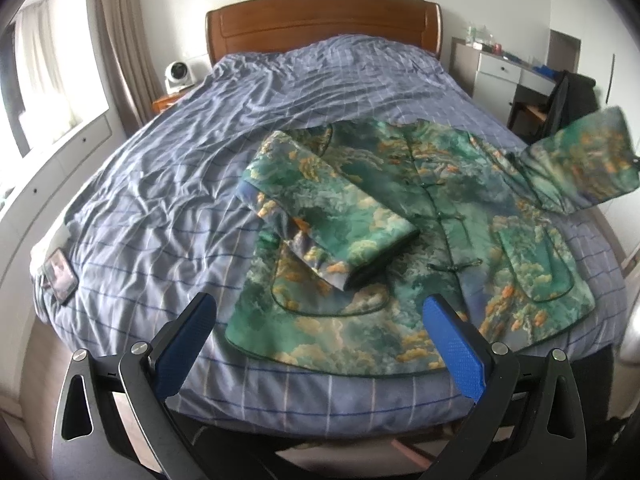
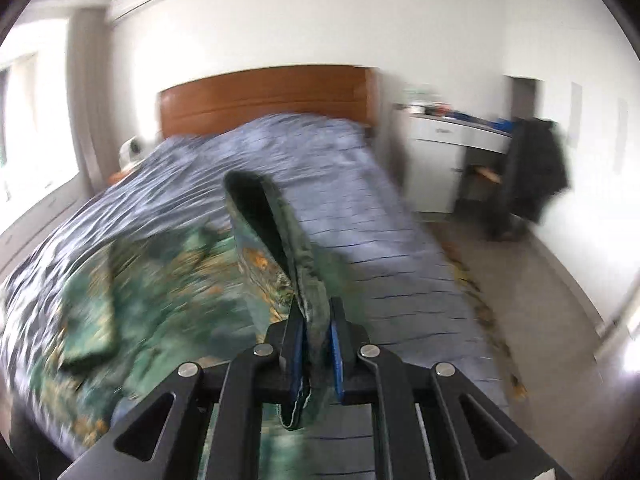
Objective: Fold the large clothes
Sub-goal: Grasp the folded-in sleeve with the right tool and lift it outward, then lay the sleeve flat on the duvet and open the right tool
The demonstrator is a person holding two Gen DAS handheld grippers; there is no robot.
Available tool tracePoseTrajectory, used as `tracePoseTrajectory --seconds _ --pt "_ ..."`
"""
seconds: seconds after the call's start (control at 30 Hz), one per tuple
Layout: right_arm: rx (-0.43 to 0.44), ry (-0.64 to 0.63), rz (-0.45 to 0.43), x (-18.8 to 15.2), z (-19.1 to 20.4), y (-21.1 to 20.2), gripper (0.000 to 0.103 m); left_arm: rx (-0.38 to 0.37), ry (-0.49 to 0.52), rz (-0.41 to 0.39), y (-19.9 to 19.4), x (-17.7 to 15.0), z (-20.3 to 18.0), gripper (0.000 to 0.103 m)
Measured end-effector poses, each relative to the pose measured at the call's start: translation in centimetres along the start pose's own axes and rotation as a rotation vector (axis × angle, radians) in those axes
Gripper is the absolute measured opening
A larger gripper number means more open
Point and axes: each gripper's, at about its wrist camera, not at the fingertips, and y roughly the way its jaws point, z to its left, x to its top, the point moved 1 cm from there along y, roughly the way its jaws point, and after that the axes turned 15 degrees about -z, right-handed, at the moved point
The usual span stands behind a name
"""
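— Blue pads of the left gripper (image 1: 316, 344) sit closest to the lens, spread wide apart with nothing between them, hovering over the foot of the bed (image 1: 152, 184). What's the biggest thing beyond them?

— That bed, filling most of the view under a rumpled blue checked cover, with a wooden headboard (image 1: 320, 20) at twelve o'clock.

— And the garment?

— A green patterned jacket (image 1: 400, 248) lies front-up on the cover, from the centre out toward four o'clock. One sleeve (image 1: 332, 216) is folded across its chest. The other sleeve (image 1: 588, 160) is raised off the bed at three o'clock, blurred.

— Who has it?

— The right gripper (image 2: 316, 340). In its own view the jaws are clamped on the cuff (image 2: 276, 232) of that sleeve, the dark opening of the cuff standing up toward twelve o'clock. That whole view is smeared.

— Any containers?

— A white desk with drawers (image 1: 500, 72) at two o'clock, drawers closed, so what is inside can't be told. Small bottles and bits stand on top, too small to name. A dark garment hangs over a chair (image 1: 560, 104) beside it.

— Smaller things?

— A white fan (image 1: 176, 74) on a bedside stand at ten o'clock, and a phone (image 1: 60, 276) lying on the cover at nine o'clock.

— Any writing?

— None readable.
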Motion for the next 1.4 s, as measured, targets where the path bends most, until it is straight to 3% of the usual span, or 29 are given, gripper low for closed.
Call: tracePoseTrajectory --seconds 0.17,0.3,0.37,0.43,0.53,0.63,0.8,0.87,0.93,1.0,1.03,1.23,1.4 --pt "-0.189 0.105 0.040 -0.9 -9.8 1.5 0.011 -0.082 0.050 -0.037 1.3 1.1 -0.1 0.103" --pt "-0.335 0.130 0.113 -4.1 -14.9 3.1 0.017 -0.185 0.182 -0.042 2.9 1.7 -0.9 0.103" --pt "-0.421 0.122 0.153 -5.9 -16.5 3.3 0.043 -0.215 0.264 -0.038 3.9 1.6 -1.6 0.103" --pt "-0.472 0.133 0.150 -7.3 -17.0 2.2 0.052 -0.247 0.350 -0.026 5.1 1.3 -2.5 0.103" --pt "-0.457 0.121 0.154 -8.4 -15.6 0.6 0.057 -0.300 0.492 0.009 7.8 0.3 -4.2 0.103" --pt "-0.386 0.108 0.161 -9.3 -12.8 -0.6 0.059 -0.334 0.634 0.051 11.8 -1.5 -6.2 0.103" --pt "-0.253 0.092 0.161 -9.6 -6.8 -2.8 0.059 -0.360 0.748 0.162 18.1 -3.9 -7.5 0.103" --pt "-0.194 0.086 0.146 -9.3 -4.3 -3.4 0.059 -0.391 0.725 0.201 19.9 -4.0 -7.2 0.102" --pt "-0.142 0.077 0.133 -8.7 -1.7 -3.9 0.059 -0.450 0.633 0.238 20.8 -3.4 -6.4 0.074" --pt "-0.099 0.067 0.119 -8.2 0.0 -4.1 0.059 -0.493 0.539 0.282 21.3 -2.5 -5.2 0.025" --pt "-0.072 0.057 0.105 -7.8 1.1 -4.2 0.059 -0.508 0.499 0.291 21.4 -1.9 -4.5 0.013" --pt "0.044 0.041 0.044 -5.4 5.7 -3.9 0.059 -0.437 0.342 0.153 17.6 2.0 0.5 0.008" --pt "0.122 0.002 0.016 -4.1 9.3 -3.7 0.059 -0.285 0.143 -0.010 13.5 7.5 9.3 0.008"
